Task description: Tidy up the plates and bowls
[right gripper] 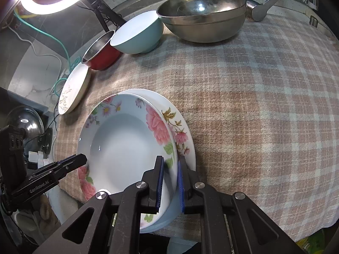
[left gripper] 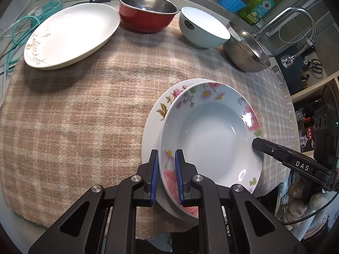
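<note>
Our left gripper (left gripper: 166,175) and right gripper (right gripper: 170,182) clench opposite rims of the floral soup plate (left gripper: 211,139), atop the flat floral plate (left gripper: 154,124); uneven pulls could tip it off.

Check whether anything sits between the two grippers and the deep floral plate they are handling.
Nothing visible does. The left gripper and right gripper are each already shut on opposite rims of the deep floral plate, which sits over the flat floral plate.
</note>
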Motion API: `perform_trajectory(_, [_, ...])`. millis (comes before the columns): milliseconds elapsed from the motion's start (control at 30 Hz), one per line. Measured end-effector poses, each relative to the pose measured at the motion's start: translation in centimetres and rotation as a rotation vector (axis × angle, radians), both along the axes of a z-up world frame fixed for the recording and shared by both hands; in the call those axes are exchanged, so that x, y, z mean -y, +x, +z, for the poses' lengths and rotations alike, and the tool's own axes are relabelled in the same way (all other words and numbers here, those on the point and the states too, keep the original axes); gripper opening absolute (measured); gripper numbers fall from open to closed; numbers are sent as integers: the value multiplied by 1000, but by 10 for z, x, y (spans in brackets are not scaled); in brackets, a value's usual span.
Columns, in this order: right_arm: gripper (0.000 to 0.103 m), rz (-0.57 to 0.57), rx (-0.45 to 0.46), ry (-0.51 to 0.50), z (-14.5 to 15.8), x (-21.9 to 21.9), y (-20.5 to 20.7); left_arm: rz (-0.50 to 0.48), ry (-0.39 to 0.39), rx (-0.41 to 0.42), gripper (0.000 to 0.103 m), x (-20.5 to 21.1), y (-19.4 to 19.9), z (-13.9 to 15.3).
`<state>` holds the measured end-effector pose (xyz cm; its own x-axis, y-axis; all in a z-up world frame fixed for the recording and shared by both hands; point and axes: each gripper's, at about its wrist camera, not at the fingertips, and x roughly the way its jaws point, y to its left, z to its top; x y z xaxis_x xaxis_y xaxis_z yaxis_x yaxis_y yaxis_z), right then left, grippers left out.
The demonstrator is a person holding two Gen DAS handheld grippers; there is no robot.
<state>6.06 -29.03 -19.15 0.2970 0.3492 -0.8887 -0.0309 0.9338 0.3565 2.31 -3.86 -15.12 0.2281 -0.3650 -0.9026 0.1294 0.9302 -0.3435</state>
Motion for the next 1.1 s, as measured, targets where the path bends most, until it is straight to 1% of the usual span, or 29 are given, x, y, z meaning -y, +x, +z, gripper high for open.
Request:
perform_trajectory(233, [14, 8, 2, -11, 0, -2, 0, -3, -3, 0, 13, -1, 0, 0])
perform_trajectory(333, [14, 13, 10, -37, 2, -5, -1, -4, 0, 2, 13, 0, 1, 0])
perform_trajectory(767, [15, -3, 22, -39, 9, 0, -2, 0, -17, 9, 13, -4, 0, 3])
perform_trajectory(867, [20, -8, 30, -35, 12, 1, -3, 5, -18, 21, 13, -7, 0, 7])
perform_trajectory(1100, [23, -10, 57, -24, 24, -5, -2, 24, -25, 39, 13, -19, 2, 15])
